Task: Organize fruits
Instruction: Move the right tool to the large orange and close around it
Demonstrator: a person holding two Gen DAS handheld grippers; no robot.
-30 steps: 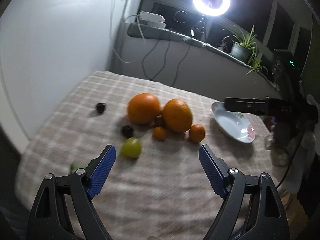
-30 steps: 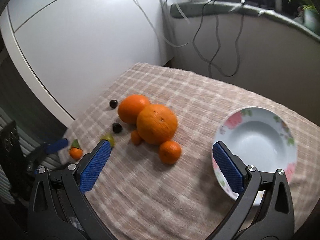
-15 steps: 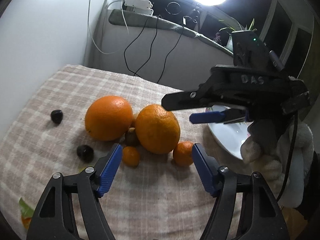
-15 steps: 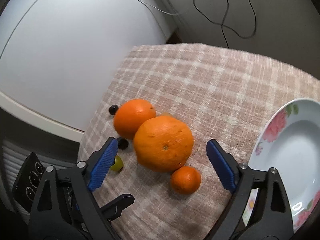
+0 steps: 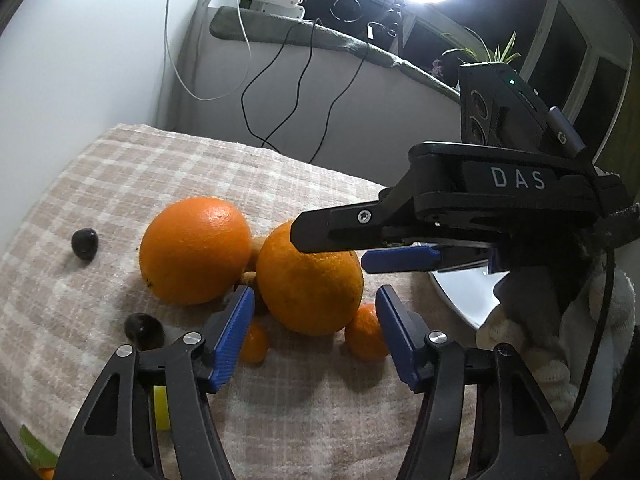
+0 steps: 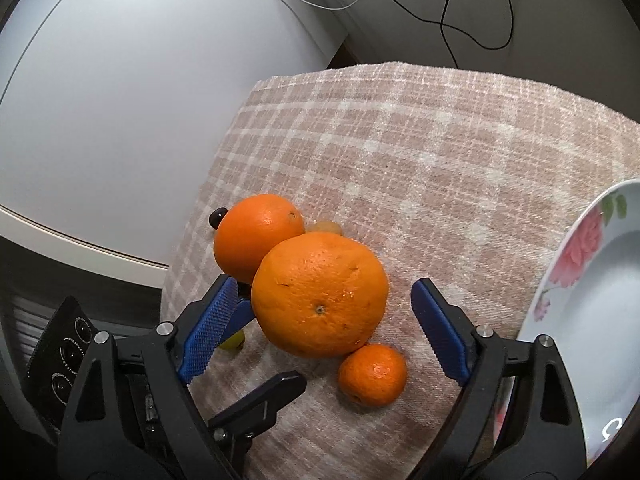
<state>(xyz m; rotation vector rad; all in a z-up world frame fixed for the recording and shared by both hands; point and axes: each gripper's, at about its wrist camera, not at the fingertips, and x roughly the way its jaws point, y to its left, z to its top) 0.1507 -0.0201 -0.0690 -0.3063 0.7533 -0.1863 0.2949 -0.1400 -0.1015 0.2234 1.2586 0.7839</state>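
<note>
A: Quick one. Both of your hand-held grippers are converging on the same big orange (image 6: 320,296). The right hand-held gripper (image 6: 320,328) has its jaws wide either side of it, pads not touching, and they've just been closing a little.

B: And the left hand-held gripper (image 5: 316,332)?

A: Narrower, just been closing, nothing pressed between its pads yet; the big orange sits just past the tips. Keep both coming and you'll knock fingers over the fruit.

B: Other risks?

A: The big orange touches the second orange (image 6: 256,236) and the small mandarin (image 6: 372,376). Nudge it and the round fruit rolls across the checked cloth (image 6: 440,152), maybe off the table's edge. The right pad also sits near the plate (image 6: 592,280) rim, so you could clip it when you swing over.
</note>
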